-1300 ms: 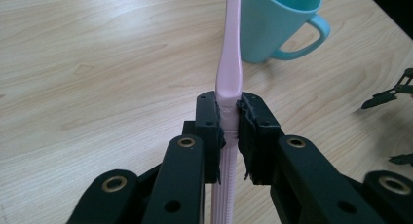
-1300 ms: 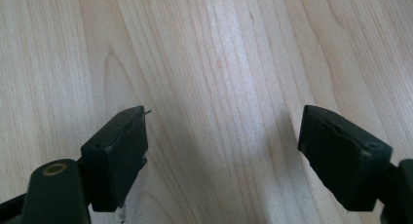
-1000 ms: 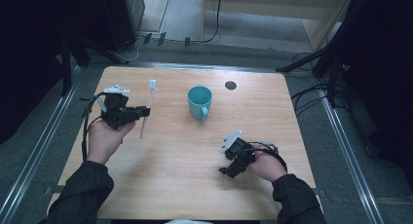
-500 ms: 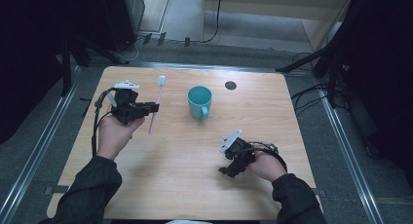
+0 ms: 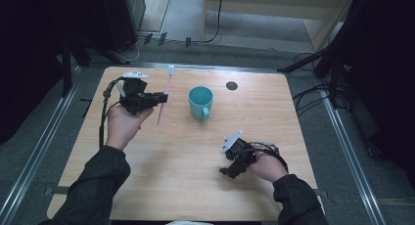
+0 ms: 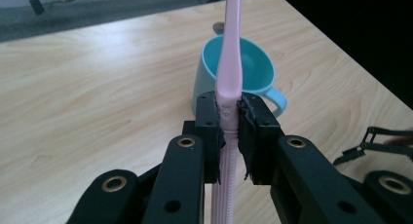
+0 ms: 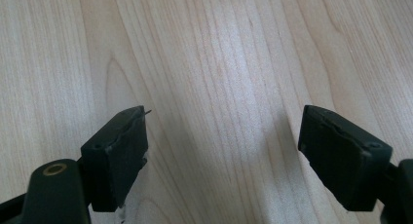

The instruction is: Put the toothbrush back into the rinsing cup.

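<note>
A pink toothbrush (image 5: 164, 95) stands nearly upright in my left gripper (image 5: 160, 98), whose jaws are shut on its handle. It hangs above the table left of a teal mug (image 5: 200, 101). In the left gripper view the toothbrush (image 6: 229, 63) rises between the pads, with the mug (image 6: 243, 73) just behind it, its mouth open and its handle to the right. My right gripper (image 5: 230, 170) rests low over the table near the front right, jaws open. Bare wood lies between the right gripper's (image 7: 221, 151) pads.
The wooden table (image 5: 161, 181) has a small dark round hole (image 5: 232, 85) at the back right. Metal rails run along both sides of the table. Cables lie on the floor to the right and behind.
My left hand has lifted the toothbrush and carried it to the right and farther back, closer to the mug. The right hand has stayed still.
</note>
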Tool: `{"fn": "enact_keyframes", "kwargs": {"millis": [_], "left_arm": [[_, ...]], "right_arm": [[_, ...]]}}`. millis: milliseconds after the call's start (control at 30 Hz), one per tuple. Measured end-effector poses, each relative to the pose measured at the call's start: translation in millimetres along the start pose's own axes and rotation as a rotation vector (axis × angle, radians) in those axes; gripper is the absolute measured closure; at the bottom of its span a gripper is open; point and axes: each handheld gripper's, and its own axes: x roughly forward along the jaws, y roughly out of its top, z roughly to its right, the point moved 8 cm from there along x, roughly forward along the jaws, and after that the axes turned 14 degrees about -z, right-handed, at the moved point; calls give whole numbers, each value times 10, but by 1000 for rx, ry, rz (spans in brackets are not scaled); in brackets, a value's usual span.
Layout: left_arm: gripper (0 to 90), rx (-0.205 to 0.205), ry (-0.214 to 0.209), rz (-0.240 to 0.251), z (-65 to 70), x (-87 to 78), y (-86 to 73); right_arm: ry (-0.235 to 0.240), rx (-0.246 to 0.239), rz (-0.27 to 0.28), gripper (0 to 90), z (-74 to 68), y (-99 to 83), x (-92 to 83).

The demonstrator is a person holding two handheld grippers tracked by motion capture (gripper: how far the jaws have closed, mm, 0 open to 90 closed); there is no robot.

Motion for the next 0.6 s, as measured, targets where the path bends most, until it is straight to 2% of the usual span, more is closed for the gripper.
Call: {"fn": "enact_keyframes", "kwargs": {"millis": [367, 600], "left_arm": [[789, 12, 19, 86, 79, 32, 214], [789, 16, 9, 127, 159, 68, 366]], "right_arm": [[-1, -7, 6, 183, -3, 7, -10], [2, -7, 9, 184, -8, 9, -20]]}}
